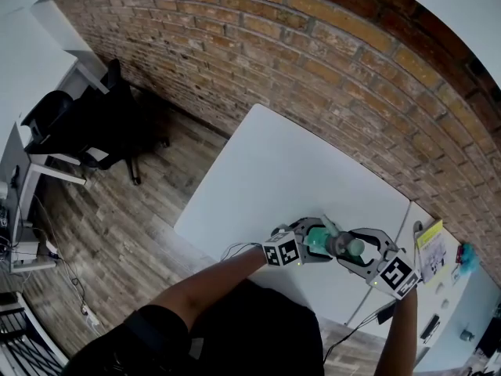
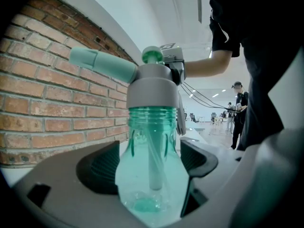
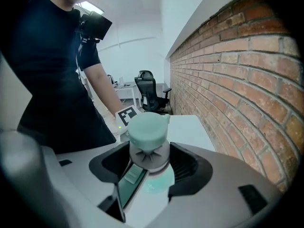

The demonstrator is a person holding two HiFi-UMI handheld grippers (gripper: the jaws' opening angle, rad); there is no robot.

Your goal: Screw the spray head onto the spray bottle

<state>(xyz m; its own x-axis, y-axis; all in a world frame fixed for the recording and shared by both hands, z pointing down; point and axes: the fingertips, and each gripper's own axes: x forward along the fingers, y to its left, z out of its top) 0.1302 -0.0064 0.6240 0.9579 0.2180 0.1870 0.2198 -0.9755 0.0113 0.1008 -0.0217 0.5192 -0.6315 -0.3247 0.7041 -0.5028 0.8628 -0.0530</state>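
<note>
A translucent green spray bottle [image 1: 317, 242] with a grey and mint spray head [image 1: 344, 247] hangs just above the white table's near edge, between both grippers. In the left gripper view the bottle [image 2: 152, 175] stands upright, the spray head [image 2: 153, 87] sits on its threaded neck, and the nozzle points left. My left gripper [image 2: 149, 163] is shut on the bottle's body, a pad against each side. In the right gripper view, my right gripper [image 3: 149, 163] is shut on the ribbed grey collar of the spray head [image 3: 148, 137]. The trigger [image 3: 130, 182] hangs toward the camera.
The white table [image 1: 290, 163] runs along a brick wall [image 1: 329, 61]. A second table on the right carries a yellow item [image 1: 430, 245] and small objects. A black office chair [image 1: 78, 124] stands on the wooden floor at the left.
</note>
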